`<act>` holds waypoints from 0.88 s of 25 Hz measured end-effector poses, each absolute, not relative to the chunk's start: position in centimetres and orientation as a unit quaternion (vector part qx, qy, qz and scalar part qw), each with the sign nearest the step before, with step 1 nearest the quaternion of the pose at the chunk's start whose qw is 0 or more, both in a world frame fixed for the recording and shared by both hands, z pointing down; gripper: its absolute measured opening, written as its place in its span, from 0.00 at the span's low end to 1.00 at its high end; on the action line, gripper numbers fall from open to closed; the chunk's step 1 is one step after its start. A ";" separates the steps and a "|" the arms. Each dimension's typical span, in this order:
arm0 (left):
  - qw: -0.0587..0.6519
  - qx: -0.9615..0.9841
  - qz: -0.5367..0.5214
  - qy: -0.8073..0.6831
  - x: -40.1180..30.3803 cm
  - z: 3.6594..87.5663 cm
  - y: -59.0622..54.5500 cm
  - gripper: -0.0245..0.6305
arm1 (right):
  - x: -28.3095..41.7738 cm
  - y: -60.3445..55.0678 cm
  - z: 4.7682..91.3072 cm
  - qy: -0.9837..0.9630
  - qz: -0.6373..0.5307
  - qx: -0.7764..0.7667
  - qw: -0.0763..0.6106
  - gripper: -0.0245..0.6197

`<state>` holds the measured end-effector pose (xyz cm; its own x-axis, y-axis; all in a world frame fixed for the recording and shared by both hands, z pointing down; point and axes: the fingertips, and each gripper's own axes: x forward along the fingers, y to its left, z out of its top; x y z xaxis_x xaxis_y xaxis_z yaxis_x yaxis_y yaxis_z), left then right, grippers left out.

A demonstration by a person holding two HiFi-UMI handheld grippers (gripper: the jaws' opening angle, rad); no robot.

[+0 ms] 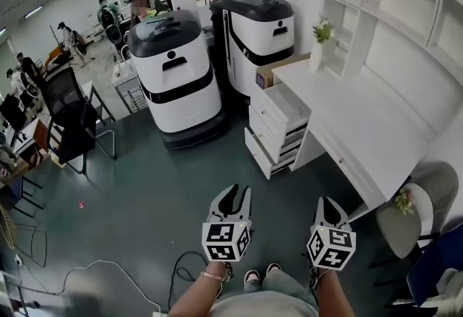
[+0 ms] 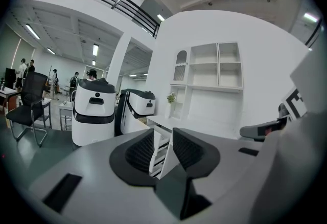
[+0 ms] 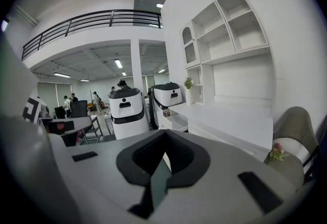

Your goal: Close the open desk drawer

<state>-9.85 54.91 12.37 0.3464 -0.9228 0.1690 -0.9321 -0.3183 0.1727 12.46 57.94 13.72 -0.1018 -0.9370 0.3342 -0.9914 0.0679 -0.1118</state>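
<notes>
Drawers (image 1: 278,127) hang open at the end of the white table (image 1: 347,120), one o'clock from me, well apart from both tongs. My left tongs (image 1: 237,194) gape with nothing between; my right tongs (image 1: 329,205) sit pressed together, empty.

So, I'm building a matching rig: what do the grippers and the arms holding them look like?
The left gripper and right gripper have black tongs with ribbed pads on pale grey bodies. Each carries a white cube with black square markers. Forearms are unsleeved; a thin bracelet circles the left wrist.
</notes>
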 end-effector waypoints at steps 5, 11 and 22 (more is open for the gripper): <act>0.129 0.812 0.027 -0.569 -9.5 13.5 52.8 0.22 | 13.4 56.1 14.7 -0.717 0.170 0.671 0.088 0.05; 0.130 0.812 0.028 -0.568 -7.7 13.8 47.9 0.22 | 15.1 50.9 15.0 -0.719 0.172 0.668 0.086 0.05; 0.123 0.799 0.027 -0.588 -4.4 12.7 37.7 0.22 | 18.1 39.0 13.9 -0.744 0.166 0.641 0.093 0.05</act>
